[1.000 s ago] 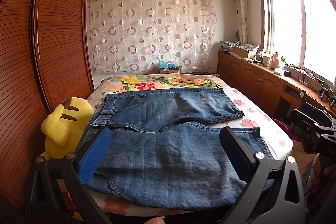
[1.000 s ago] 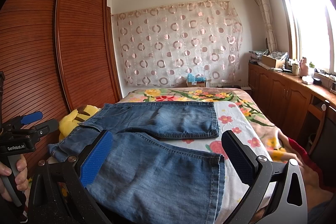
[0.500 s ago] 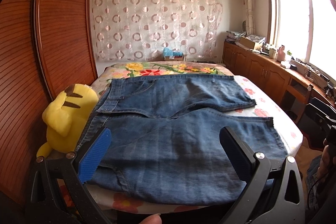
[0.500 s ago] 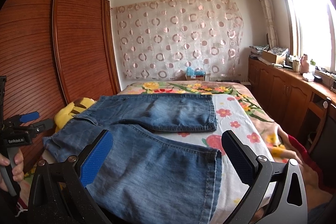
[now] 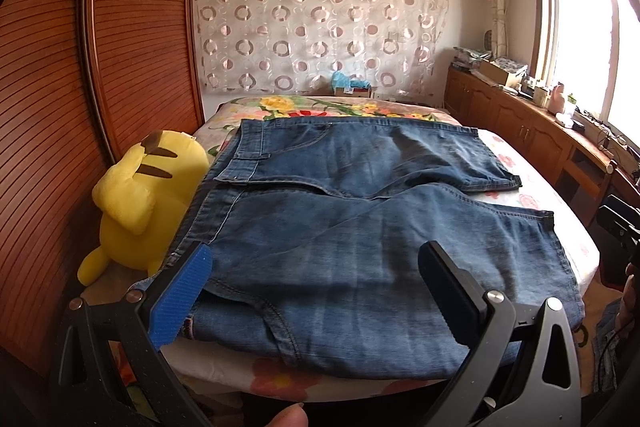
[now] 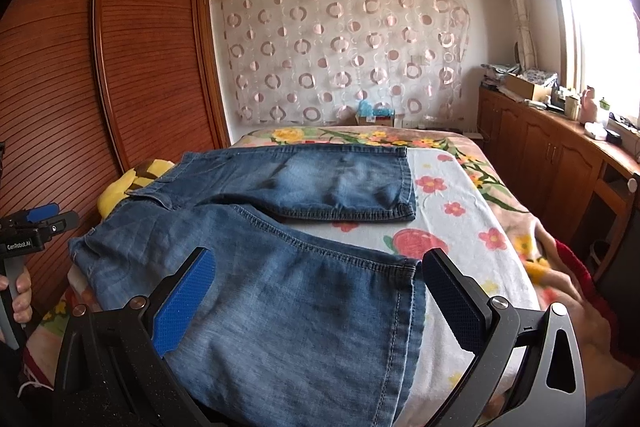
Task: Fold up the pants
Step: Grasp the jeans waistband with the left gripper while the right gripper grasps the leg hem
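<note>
Blue denim pants [image 5: 360, 227] lie spread flat across a floral bed, waistband at the left, both legs running to the right. The near leg hangs a little over the front edge. My left gripper [image 5: 316, 291] hovers open above the near waist and hip area, nothing between its fingers. In the right wrist view the pants [image 6: 280, 267] fill the lower middle, and my right gripper [image 6: 320, 303] stands open over the near leg's hem, holding nothing. The left gripper's body [image 6: 28, 231] shows at that view's left edge, held by a hand.
A yellow plush toy [image 5: 140, 199] sits at the bed's left edge against the waistband, beside a wooden wardrobe [image 5: 100, 67]. Wooden cabinets [image 5: 540, 143] with clutter run under the window on the right. The floral bedsheet [image 6: 460, 227] lies bare right of the hems.
Both grippers have come closer to the bed and tilted downward, so the pants fill more of each view. The pants have not moved. Both grippers stay open.
</note>
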`<state>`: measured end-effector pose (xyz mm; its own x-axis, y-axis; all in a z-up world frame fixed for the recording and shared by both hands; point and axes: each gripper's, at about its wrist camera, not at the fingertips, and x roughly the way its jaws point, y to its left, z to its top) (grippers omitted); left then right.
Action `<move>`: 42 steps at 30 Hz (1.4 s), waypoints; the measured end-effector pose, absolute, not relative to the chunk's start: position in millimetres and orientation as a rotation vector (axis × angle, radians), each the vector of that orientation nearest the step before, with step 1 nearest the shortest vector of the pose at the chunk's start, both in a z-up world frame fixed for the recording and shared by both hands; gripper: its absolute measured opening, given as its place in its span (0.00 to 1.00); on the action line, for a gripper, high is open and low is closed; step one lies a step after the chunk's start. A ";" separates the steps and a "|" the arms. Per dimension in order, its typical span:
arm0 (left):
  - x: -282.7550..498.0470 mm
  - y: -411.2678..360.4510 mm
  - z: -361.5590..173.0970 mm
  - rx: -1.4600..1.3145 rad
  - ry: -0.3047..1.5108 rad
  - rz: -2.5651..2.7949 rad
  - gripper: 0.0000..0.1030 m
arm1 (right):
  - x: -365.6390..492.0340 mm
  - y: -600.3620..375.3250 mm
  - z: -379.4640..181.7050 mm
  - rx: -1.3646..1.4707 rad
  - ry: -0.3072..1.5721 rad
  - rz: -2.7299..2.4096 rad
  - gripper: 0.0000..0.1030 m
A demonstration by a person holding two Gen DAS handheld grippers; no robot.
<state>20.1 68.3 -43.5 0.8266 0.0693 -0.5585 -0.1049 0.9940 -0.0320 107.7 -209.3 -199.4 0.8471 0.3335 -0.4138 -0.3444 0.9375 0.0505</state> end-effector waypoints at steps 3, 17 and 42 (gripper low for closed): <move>20.7 76.0 -48.7 -0.067 0.603 0.104 1.00 | 115.4 -208.1 -203.8 -0.032 0.443 0.369 0.99; 17.7 128.7 -81.5 -0.117 0.658 0.173 1.00 | 144.4 -203.8 -234.3 -0.104 0.570 0.380 0.97; 15.7 200.7 -133.8 -0.310 0.778 0.242 0.56 | 148.4 -219.6 -246.3 -0.112 0.653 0.324 0.97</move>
